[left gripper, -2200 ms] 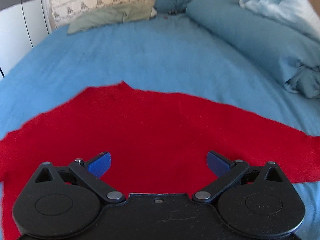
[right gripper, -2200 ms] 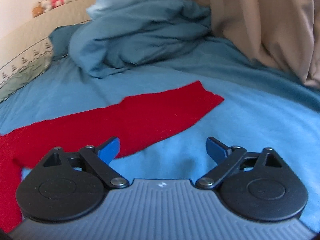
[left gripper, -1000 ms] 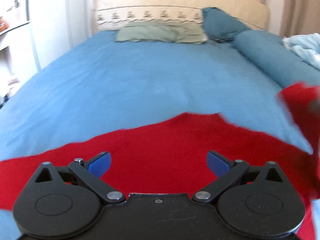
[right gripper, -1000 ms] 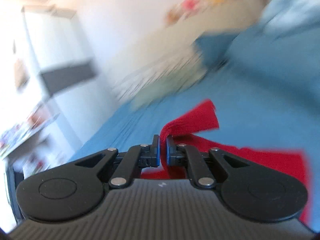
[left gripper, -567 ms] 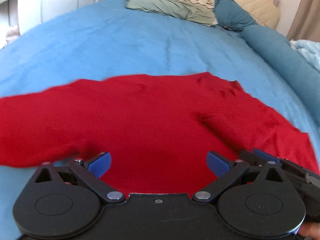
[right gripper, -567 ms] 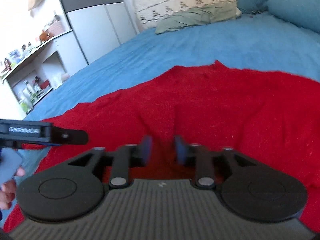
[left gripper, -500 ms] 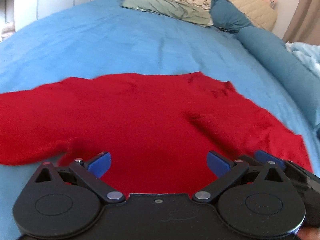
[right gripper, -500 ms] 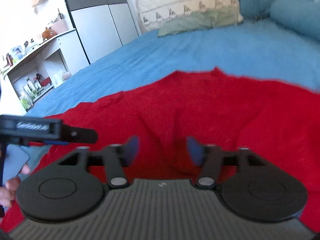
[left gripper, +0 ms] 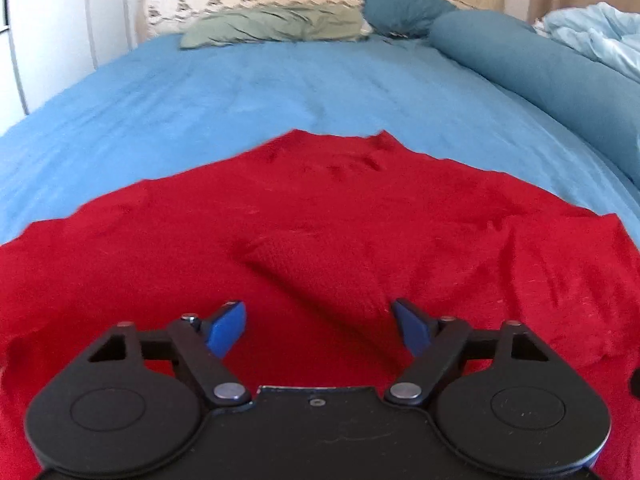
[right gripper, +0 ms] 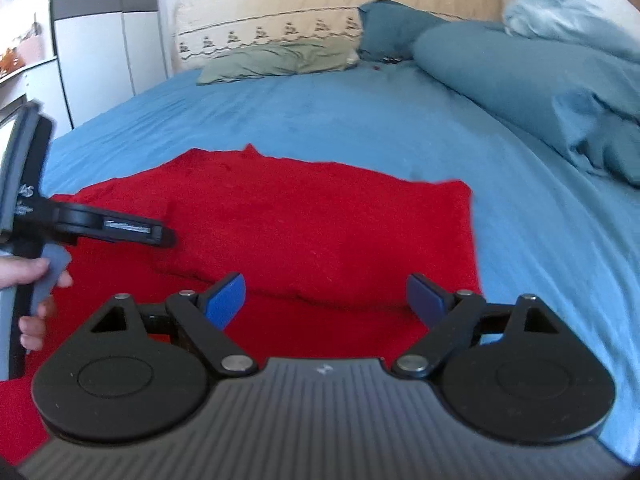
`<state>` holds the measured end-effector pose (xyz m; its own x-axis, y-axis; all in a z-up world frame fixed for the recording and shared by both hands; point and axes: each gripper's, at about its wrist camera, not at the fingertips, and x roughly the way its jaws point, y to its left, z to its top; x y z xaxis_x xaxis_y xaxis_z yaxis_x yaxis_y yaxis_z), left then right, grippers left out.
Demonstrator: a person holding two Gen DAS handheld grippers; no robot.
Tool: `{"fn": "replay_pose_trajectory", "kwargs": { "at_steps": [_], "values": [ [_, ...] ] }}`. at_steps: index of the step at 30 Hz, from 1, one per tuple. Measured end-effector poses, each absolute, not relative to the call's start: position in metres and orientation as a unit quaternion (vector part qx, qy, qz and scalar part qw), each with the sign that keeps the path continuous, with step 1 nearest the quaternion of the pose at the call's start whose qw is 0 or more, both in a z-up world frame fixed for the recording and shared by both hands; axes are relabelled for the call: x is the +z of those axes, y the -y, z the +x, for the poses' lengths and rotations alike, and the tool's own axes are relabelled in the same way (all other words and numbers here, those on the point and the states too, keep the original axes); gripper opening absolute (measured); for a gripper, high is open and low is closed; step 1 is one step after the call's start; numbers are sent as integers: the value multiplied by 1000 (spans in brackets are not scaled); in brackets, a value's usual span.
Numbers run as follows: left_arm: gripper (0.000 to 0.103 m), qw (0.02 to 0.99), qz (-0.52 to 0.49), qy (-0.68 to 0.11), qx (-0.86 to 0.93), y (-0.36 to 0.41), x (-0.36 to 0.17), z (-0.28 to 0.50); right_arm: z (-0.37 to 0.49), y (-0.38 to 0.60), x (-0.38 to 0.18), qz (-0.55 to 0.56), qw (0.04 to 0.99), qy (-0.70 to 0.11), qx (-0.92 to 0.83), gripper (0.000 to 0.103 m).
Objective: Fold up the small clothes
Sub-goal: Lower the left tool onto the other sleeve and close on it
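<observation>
Red sweater (right gripper: 312, 232) looks soft and floppy, so both wide-open grippers, left (left gripper: 320, 330) and right (right gripper: 325, 298), should probably pinch its edges just ahead.

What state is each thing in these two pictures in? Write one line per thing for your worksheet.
Red garment: lying on the bed, right side folded in over the middle, held by neither gripper.
Left gripper: jaws open, empty, above the garment.
Right gripper: jaws open, empty, above the garment.
Blue sheet: spread flat under the garment.
Green pillow: lying flat, creased, by the headboard.
Blue duvet: bunched along the bed's side.
</observation>
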<state>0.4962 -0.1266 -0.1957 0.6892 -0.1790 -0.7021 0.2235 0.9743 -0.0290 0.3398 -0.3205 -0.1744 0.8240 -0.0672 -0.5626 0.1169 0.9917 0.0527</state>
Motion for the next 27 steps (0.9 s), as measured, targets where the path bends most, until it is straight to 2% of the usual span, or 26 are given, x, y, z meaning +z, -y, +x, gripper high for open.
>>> {"fn": "replay_pose_trajectory", "kwargs": {
  "at_steps": [4, 10, 11, 12, 13, 14, 16, 23, 27],
  "values": [
    [81, 921, -1, -376, -101, 99, -195, 486, 329, 336, -180, 58, 952, -292, -71, 103],
    [80, 919, -29, -376, -118, 110, -197, 489, 325, 345, -189, 61, 942, -311, -110, 103],
    [76, 920, -25, -375, -113, 114, -197, 490, 324, 346, -190, 59, 941, -313, -116, 103],
    [71, 922, -20, -372, -107, 117, -196, 489, 326, 347, -191, 57, 940, -314, -123, 103],
    [53, 924, -14, -368, -103, 119, -197, 490, 327, 349, -192, 54, 939, -315, -130, 103],
    [28, 925, -12, -365, -104, 121, -196, 492, 328, 350, -192, 51, 937, -317, -135, 103],
    [12, 922, -27, -367, -117, 121, -192, 497, 332, 354, -194, 47, 934, -323, -145, 103],
    [12, 959, -33, -264, -99, 100, -121, 494, 360, 363, -195, 43, 926, -340, -159, 103],
    [12, 969, -14, -237, -63, 65, -106, 494, 386, 359, -194, 32, 923, -351, -152, 103]
  ]
}}
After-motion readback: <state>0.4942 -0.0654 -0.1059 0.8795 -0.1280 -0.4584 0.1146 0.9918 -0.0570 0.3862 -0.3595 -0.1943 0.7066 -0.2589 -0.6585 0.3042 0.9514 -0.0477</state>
